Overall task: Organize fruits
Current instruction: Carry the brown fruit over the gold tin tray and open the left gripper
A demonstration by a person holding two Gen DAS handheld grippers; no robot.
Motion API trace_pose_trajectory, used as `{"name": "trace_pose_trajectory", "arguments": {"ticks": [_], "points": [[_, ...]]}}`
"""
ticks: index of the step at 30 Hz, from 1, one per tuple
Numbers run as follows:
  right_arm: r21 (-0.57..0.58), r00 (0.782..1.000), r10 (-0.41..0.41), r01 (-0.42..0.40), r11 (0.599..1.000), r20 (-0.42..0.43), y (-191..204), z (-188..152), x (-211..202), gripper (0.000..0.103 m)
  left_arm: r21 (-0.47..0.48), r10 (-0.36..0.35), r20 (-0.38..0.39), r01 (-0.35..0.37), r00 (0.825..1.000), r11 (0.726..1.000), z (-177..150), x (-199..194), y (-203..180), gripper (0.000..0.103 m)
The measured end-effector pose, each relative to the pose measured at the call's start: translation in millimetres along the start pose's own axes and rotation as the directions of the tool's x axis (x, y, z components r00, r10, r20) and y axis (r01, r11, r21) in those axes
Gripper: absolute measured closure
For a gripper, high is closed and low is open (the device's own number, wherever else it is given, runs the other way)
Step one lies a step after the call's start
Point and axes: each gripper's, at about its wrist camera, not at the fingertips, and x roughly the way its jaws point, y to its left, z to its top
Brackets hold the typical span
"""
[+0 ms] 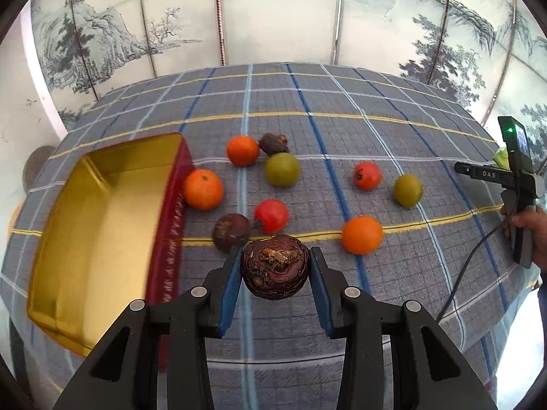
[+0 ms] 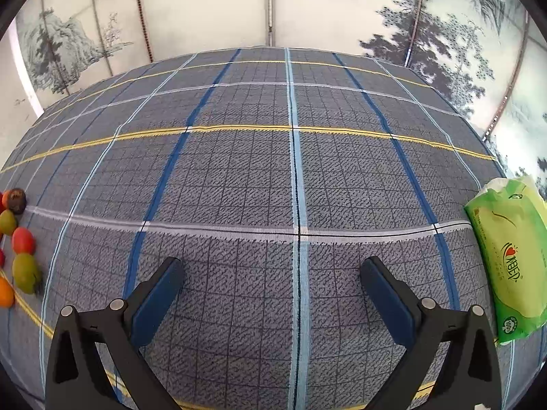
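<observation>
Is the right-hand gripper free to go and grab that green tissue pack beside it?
Probably yes. The right gripper is open and holds nothing, and only bare checked tablecloth lies between it and the green tissue pack to its right.

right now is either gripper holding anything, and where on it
The left gripper holds a dark purple fruit, its pads pressing on the fruit's two opposite sides, the dried stem end facing the camera. The right gripper is open and holds nothing.
</observation>
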Motion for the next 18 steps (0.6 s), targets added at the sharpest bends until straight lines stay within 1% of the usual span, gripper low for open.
{"name": "trace_pose_trajectory", "arguments": {"ticks": [3, 7, 11, 13, 16, 18], "points": [[0.066, 0.999, -0.047, 0.047, 0.997, -0.002, 0.8, 5.3, 3.6, 0.000, -0.008, 0.016, 0.003, -0.016, 1.000, 1.000, 2.6, -7.9, 9.0, 0.063], [0.151, 0.994, -0.109, 0.110, 0.982, -0.011, 3.8, 9.9, 7.0, 0.000, 0.001, 0.053, 0.012, -0.053, 0.999, 0.999, 11.2, -16.3, 30.7, 0.063], [0.164, 0.993, -0.118, 0.119, 0.979, -0.013, 3.8, 10.9, 7.8, 0.000, 0.023, 0.101, 0.006, -0.101, 0.995, 0.995, 21.3, -13.8, 55.6, 0.063], [0.164, 0.993, -0.119, 0.119, 0.979, -0.012, 3.2, 11.1, 8.0, 0.000, 0.038, 0.113, 0.001, -0.113, 0.994, 0.993, 25.8, -8.8, 66.3, 0.063], [0.164, 0.993, -0.119, 0.119, 0.979, -0.011, 3.6, 10.9, 7.9, 0.000, 0.062, 0.146, -0.023, -0.144, 0.989, 0.988, 33.6, 7.2, 86.5, 0.063], [0.165, 0.993, -0.119, 0.119, 0.979, -0.012, 3.5, 11.0, 8.0, 0.000, 0.058, 0.144, -0.043, -0.141, 0.989, 0.988, 38.0, 19.0, 99.4, 0.063]]}}
